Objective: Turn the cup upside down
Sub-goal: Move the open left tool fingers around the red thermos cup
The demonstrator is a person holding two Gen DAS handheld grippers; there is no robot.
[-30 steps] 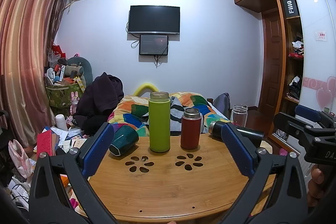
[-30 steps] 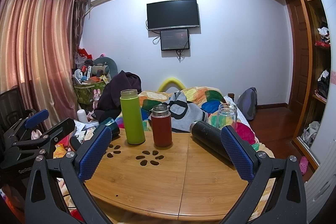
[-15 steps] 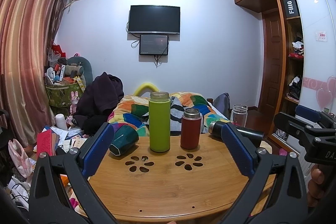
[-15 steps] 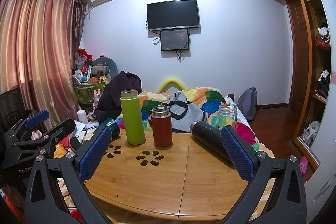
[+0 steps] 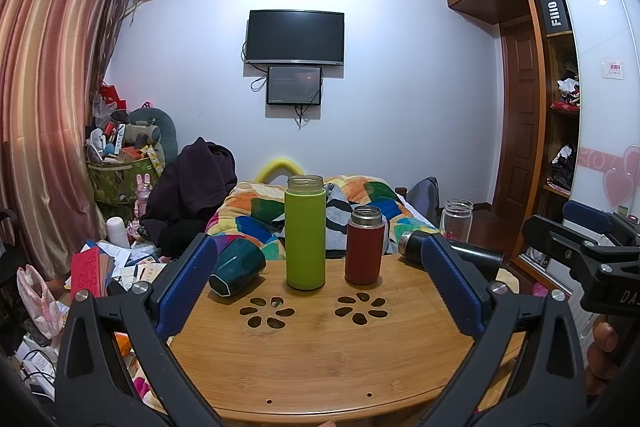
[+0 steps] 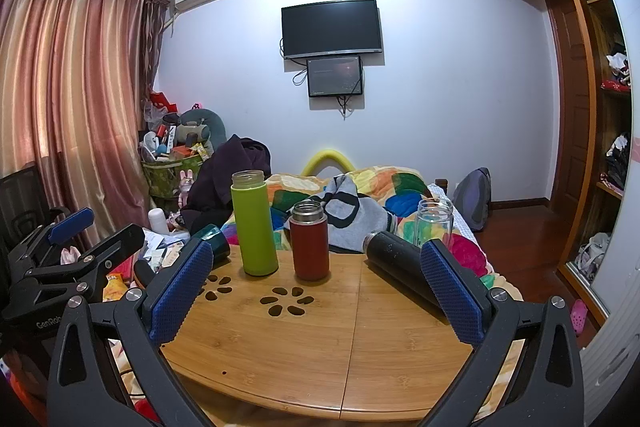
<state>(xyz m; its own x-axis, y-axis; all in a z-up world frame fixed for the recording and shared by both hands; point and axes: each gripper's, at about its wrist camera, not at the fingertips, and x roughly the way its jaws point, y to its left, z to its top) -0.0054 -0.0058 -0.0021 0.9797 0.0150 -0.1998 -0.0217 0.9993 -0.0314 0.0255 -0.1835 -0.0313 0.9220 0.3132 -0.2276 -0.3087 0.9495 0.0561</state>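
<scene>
A dark green cup (image 5: 237, 271) lies on its side at the far left of the round wooden table (image 5: 320, 355); it also shows in the right wrist view (image 6: 214, 242), partly behind a finger. A tall green bottle (image 5: 305, 238) and a red flask (image 5: 365, 245) stand upright mid-table. A black flask (image 5: 452, 249) lies on its side at the right, and a clear glass jar (image 5: 456, 219) stands behind it. My left gripper (image 5: 320, 287) is open and empty, short of the objects. My right gripper (image 6: 316, 287) is open and empty too.
Flower-shaped cutouts (image 5: 268, 311) pierce the tabletop. A bed with a colourful quilt (image 5: 360, 203) lies behind the table. Clutter and papers (image 5: 116, 259) sit on the floor at the left. A wardrobe (image 5: 580, 131) stands at the right.
</scene>
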